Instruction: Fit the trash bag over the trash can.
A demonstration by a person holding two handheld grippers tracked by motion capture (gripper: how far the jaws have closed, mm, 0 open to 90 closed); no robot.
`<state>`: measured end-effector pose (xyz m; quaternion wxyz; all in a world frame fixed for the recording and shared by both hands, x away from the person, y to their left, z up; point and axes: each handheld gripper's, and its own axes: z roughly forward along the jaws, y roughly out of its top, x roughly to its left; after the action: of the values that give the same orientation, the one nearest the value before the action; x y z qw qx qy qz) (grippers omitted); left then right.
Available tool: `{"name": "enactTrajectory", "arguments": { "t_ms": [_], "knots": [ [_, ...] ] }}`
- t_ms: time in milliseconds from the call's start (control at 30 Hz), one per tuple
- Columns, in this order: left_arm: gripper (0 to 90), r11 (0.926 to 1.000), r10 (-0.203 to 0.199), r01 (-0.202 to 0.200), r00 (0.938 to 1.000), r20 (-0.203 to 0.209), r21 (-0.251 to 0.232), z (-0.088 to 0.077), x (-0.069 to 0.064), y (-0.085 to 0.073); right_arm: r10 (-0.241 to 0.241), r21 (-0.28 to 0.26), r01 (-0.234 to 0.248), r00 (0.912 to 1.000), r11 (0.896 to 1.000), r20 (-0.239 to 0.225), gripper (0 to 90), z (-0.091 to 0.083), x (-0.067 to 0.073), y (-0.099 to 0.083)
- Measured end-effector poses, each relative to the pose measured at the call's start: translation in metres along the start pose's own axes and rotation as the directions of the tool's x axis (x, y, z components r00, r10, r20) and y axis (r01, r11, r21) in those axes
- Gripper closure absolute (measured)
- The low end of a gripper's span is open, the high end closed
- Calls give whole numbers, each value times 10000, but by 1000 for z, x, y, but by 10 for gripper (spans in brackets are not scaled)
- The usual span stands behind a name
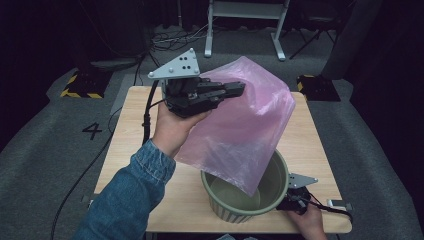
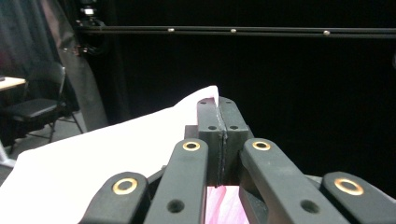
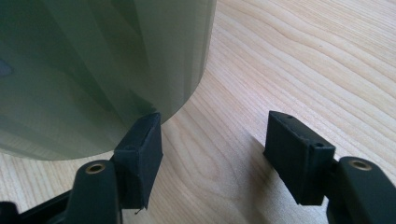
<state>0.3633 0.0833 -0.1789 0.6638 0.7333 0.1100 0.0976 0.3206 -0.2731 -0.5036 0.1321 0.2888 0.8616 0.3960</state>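
High view, centre: left gripper (image 1: 240,89) pinches the pink bag (image 1: 245,130) above the green bin (image 1: 225,210); right gripper view alone shows right gripper (image 3: 212,151) gaping, empty, beside it.

A square desk (image 1: 130,145) of pale wood stands on grey carpet. On it, near the front right corner, sits a green ribbed bin (image 1: 227,207), its round foot flat on the wood grain. Just beside the bin's right side, the right tool (image 1: 295,200) rests low at the desk's front edge.
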Motion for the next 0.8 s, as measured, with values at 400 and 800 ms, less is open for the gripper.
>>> {"name": "enactTrajectory", "arguments": {
  "t_ms": [400,800],
  "knots": [
    [896,9996,-256,248,9967,769,109,33,-5,-19,-26,11,26,10000,10000,-18,364,0,0,0],
    [896,9980,-540,499,9923,1112,395,43,-8,-50,-49,2,49,10000,10000,-3,363,0,0,0]
  ]
}}
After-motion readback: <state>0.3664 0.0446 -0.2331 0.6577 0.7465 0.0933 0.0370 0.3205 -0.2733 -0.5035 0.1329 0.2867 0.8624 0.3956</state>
